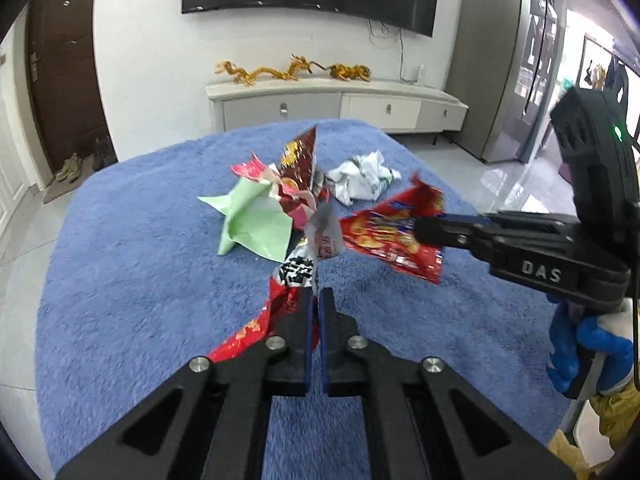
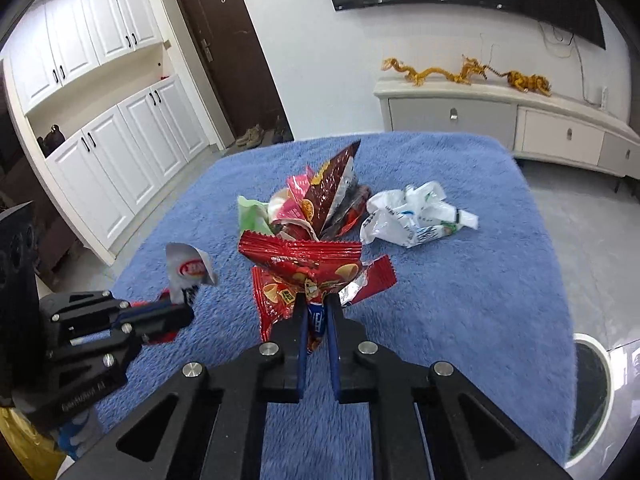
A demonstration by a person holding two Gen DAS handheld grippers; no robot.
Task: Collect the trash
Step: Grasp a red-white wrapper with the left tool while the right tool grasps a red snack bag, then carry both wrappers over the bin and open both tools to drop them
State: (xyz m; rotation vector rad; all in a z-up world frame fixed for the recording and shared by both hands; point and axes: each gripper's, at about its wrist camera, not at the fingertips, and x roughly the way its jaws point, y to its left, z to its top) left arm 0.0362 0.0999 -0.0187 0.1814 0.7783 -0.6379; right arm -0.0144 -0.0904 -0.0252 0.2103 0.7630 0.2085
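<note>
**poster1:** Over the blue fuzzy cloth (image 1: 120,280) on the table, both hands are full. The left hand-held gripper (image 1: 316,300) is pinched together on a red foil snack wrapper (image 1: 280,304) that has a white torn flap sticking up at 12 o'clock from the tips. The right hand-held gripper (image 2: 318,304) is clamped on a red chip bag (image 2: 300,268). Both pieces hang above the cloth, not resting on it.

**poster2:** What's left? And what's the risk?

**poster1:** A pile sits at 12 o'clock from both grippers: a pale green paper sheet (image 1: 256,220), a dark brown pointed foil packet (image 1: 300,160) standing up, and some pink and red scraps. A crumpled white plastic bag (image 2: 416,216) lies just beside it at about 2 o'clock in the right view.

My guess is that slick foil slips out of a narrow pinch, especially the left one, which only has an edge. The chip bag is wide and floppy, so it could snag the standing packet and scatter the pile. The deep pile of the cloth might hide small scraps too. I can't see any bin for sure.
</note>
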